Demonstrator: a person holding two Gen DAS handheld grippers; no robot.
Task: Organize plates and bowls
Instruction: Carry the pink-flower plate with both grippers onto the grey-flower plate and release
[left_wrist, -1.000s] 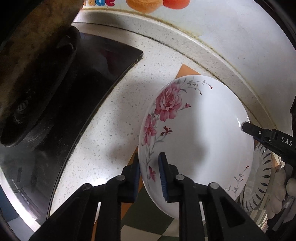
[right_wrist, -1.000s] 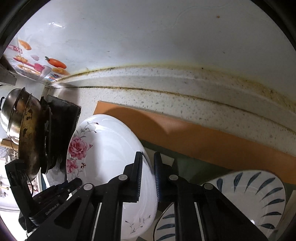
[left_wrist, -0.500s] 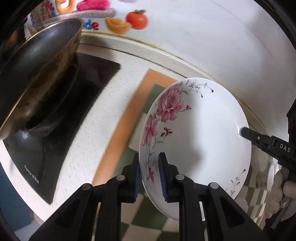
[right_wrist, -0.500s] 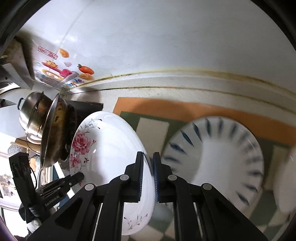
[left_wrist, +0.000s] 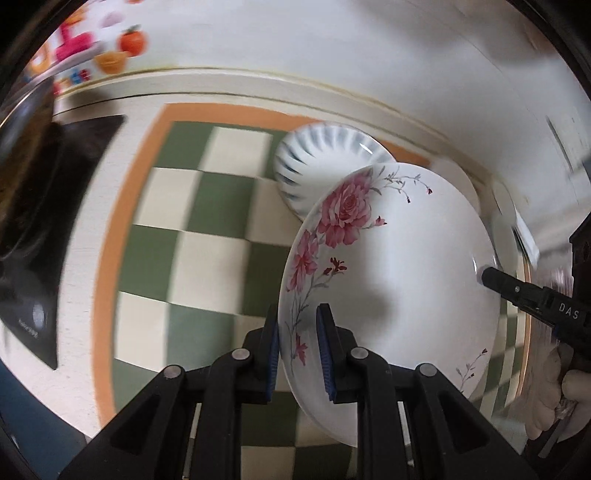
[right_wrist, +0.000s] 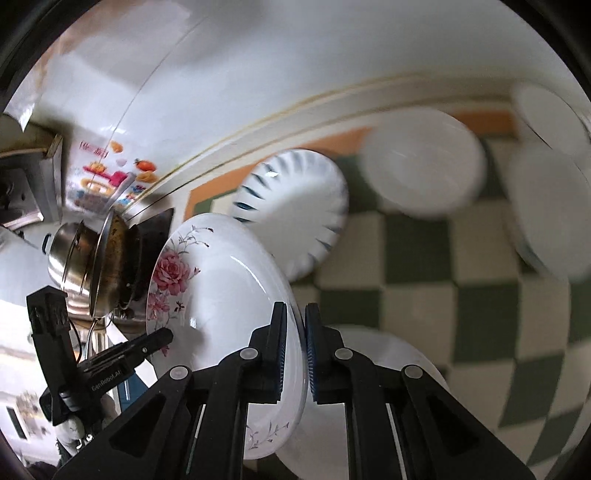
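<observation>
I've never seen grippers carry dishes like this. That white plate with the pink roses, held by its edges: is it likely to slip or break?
The rose plate looks glazed and glossy, so probably slippery; the left gripper and right gripper each pinch only a thin bit of rim. It looks rigid, ceramic-like, so likely breakable if dropped. It hangs tilted above the checkered mat, so a loosened grip could let it slide out.

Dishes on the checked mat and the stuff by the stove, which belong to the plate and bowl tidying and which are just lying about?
Part of the job:
- rose plate, gripped at opposite rims by left gripper and right gripper
- blue-striped plate
- plain white bowls

Just lying about:
- steel pot
- frying pan
- fruit stickers
</observation>
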